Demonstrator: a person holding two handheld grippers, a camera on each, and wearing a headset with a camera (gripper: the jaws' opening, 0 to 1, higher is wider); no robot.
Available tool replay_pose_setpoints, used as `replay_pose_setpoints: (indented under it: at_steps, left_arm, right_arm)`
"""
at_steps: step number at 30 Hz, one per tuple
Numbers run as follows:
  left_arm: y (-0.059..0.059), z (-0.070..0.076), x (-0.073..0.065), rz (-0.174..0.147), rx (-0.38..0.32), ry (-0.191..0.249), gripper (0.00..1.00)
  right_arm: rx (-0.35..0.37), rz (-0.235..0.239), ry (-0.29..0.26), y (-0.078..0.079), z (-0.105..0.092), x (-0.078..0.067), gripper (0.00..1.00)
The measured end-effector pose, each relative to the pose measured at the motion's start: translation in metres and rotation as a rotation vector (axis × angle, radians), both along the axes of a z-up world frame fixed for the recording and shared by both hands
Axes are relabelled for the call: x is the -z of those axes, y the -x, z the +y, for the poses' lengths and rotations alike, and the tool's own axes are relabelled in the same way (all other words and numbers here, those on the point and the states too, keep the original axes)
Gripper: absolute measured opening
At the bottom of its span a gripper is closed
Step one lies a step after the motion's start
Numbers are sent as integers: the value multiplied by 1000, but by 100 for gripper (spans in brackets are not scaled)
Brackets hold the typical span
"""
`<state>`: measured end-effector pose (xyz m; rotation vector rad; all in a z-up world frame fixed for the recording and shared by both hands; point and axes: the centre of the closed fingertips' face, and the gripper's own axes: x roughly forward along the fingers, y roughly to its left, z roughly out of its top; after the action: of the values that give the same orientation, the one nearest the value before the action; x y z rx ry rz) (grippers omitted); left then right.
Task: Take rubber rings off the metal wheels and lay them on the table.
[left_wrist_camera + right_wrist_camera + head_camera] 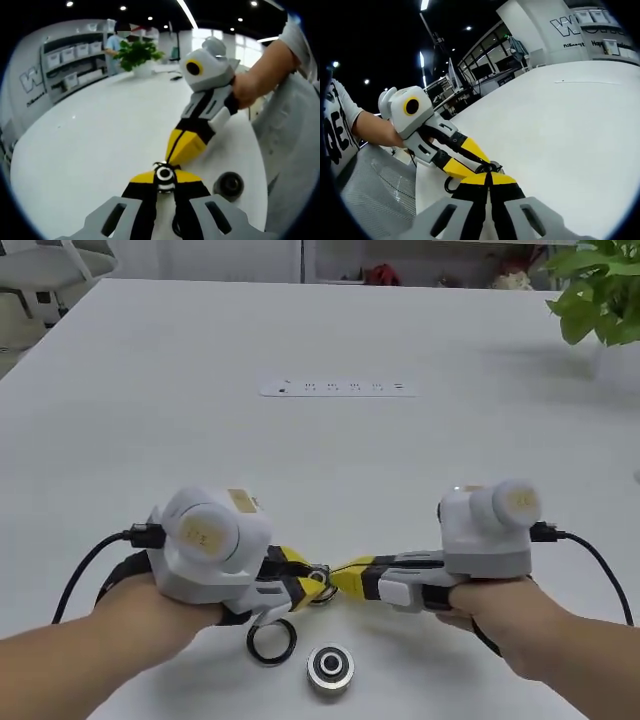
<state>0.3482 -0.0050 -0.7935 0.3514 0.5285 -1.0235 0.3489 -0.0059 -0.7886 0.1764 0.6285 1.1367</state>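
At the near edge of a white table, a loose wheel of metal is seen lying flat, with a black ring laid flat on the table just to its left. Whether the two touch cannot be told. The ring is partly overhung by the left gripper, which is held low over the table from the left.

Just beyond the ring and the loose wheel, the two grippers are brought tip to tip above the table. A small held wheel, silver at its hub and dark around it, is clamped between the yellow tips of the left gripper, whose jaws are closed narrowly on its two sides. The right gripper is brought in from the right, and its yellow tips are drawn together to a point against the edge of the held wheel. Whether rubber is pinched between them cannot be told. Each gripper is grasped from behind by a hand, and a black cable is trailed from each body towards the near edge.

Farther out, mid-table, a white power strip is set lengthwise from left to right, well apart from the grippers. At the far right corner, the green leaves of a plant are seen over the table.
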Motion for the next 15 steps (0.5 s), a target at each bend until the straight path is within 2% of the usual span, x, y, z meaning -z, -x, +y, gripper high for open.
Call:
replay_pose_setpoints:
  at_steps: [4, 9, 15]
  left_arm:
    - [0, -1, 0, 2, -1, 1, 12]
    - [-1, -1, 1, 3, -3, 3, 12]
    - [-1, -2, 1, 7, 1, 15, 13]
  right_arm:
    - [-36, 4, -20, 6, 5, -4, 0]
    - [-1, 3, 11, 0, -1, 3, 0]
    - [11, 9, 5, -2, -4, 2, 0]
